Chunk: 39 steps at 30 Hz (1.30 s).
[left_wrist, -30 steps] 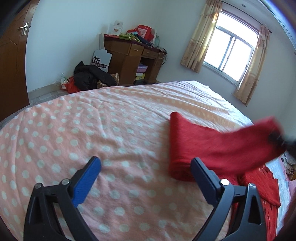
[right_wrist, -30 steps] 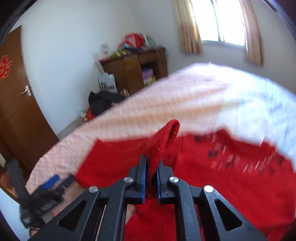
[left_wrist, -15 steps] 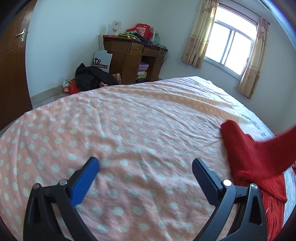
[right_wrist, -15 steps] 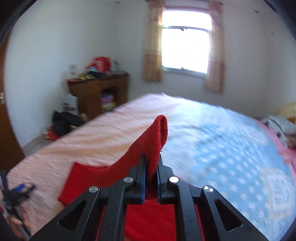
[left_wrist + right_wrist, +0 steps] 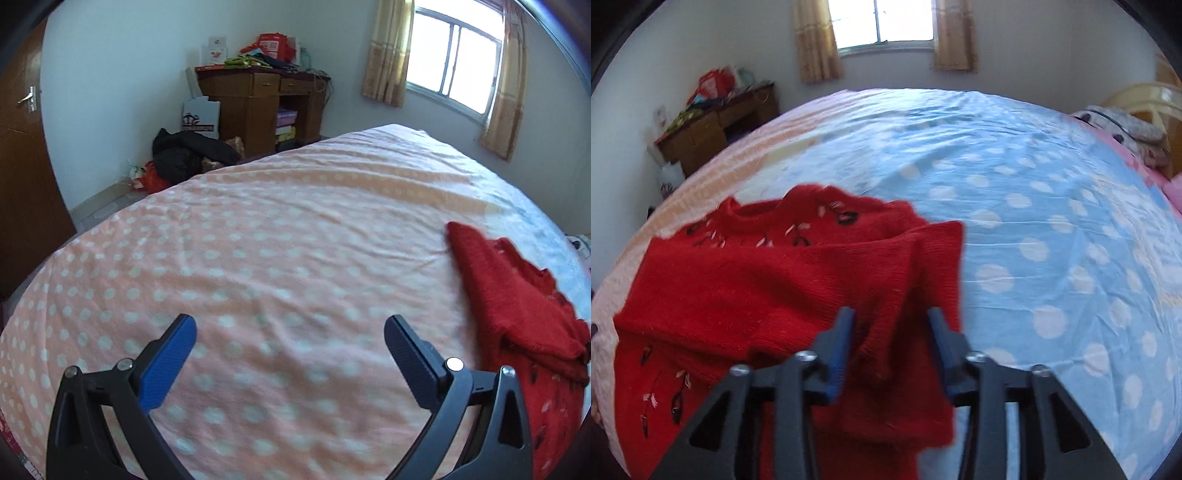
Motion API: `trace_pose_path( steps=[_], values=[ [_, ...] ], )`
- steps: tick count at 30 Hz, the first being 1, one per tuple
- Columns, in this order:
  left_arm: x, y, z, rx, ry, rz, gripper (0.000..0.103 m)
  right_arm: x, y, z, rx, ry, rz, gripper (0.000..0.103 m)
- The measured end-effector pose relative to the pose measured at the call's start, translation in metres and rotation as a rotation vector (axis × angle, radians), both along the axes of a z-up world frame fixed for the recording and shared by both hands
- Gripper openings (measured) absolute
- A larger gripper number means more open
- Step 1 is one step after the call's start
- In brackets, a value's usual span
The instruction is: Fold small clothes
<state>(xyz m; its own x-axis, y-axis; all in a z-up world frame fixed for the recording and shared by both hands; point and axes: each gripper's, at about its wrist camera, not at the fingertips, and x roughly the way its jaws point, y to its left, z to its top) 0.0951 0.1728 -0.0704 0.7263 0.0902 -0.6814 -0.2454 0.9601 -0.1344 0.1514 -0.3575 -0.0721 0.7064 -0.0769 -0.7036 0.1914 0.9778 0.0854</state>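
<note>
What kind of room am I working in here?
A lived-in bedroom, most likely: a wide bed with polka-dot covers serves as the work surface, a cluttered wooden desk stands against the wall, and a curtained window lets in daylight.

1 red sweater (image 5: 746, 280), 2 grippers, 1 desk (image 5: 258, 99)
</note>
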Motion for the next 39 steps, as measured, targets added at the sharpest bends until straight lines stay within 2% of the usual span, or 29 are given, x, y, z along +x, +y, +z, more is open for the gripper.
trace_pose_path(
  steps=[3,4,5,6,10,13,14,17,20,23,25,26,27,28,29,32,33,36,39],
  values=[
    [0.007,-0.027,0.019,-0.011,-0.053,-0.065,0.103,-0.024,-0.005,0.029,-0.137,-0.104,-0.144,0.047],
    [0.012,-0.040,0.024,0.000,-0.059,-0.096,0.103,-0.027,-0.002,0.035,-0.161,-0.127,-0.147,0.032],
    [0.018,-0.055,0.028,0.014,-0.061,-0.136,0.103,-0.027,0.003,0.040,-0.161,-0.131,-0.110,0.024],
    [0.024,-0.072,0.030,0.030,-0.063,-0.174,0.103,-0.024,0.008,0.041,-0.156,-0.122,-0.072,0.021],
    [0.044,-0.132,0.029,0.062,-0.056,-0.287,0.103,-0.004,0.036,0.025,-0.086,-0.051,0.128,0.021],
    [0.058,-0.164,0.012,0.086,0.012,-0.326,0.103,0.006,0.056,-0.004,-0.174,0.045,0.169,0.021],
    [0.061,-0.168,0.006,0.105,0.028,-0.326,0.103,0.007,0.056,-0.013,-0.179,0.072,0.173,0.021],
    [0.066,-0.171,-0.018,0.178,0.101,-0.305,0.103,-0.002,0.048,-0.020,-0.128,0.048,0.191,0.021],
    [0.069,-0.143,-0.023,0.065,0.124,-0.276,0.103,-0.010,0.040,-0.020,-0.110,0.048,0.216,0.021],
    [0.070,-0.130,-0.020,0.047,0.140,-0.280,0.103,-0.019,0.037,-0.019,-0.131,0.066,0.226,0.022],
    [0.056,-0.124,-0.011,0.071,0.126,-0.311,0.103,-0.030,0.033,-0.019,-0.175,0.129,0.185,0.024],
    [0.046,-0.122,-0.006,0.091,0.108,-0.325,0.103,-0.041,0.031,-0.014,-0.175,0.118,0.159,0.024],
    [0.032,-0.118,-0.001,0.109,0.082,-0.351,0.103,-0.056,0.028,-0.007,-0.150,0.096,0.138,0.024],
    [0.019,-0.112,0.004,0.110,0.059,-0.381,0.103,-0.079,0.024,0.004,-0.082,0.061,0.128,0.024],
    [-0.002,-0.102,0.009,0.088,0.034,-0.419,0.103,-0.097,0.020,0.010,-0.024,0.030,0.133,0.025],
    [-0.049,-0.081,0.019,0.019,-0.002,-0.485,0.103,-0.155,0.022,0.023,0.071,-0.050,0.147,0.044],
    [-0.062,-0.077,0.020,0.004,-0.006,-0.503,0.103,-0.173,0.026,0.025,0.069,-0.060,0.154,0.050],
    [-0.099,-0.070,0.018,-0.047,0.016,-0.573,0.103,-0.218,0.042,0.026,0.026,-0.046,0.192,0.051],
    [-0.133,-0.071,0.008,-0.055,0.058,-0.620,0.102,-0.251,0.051,0.017,-0.013,-0.001,0.206,0.051]
  ],
)
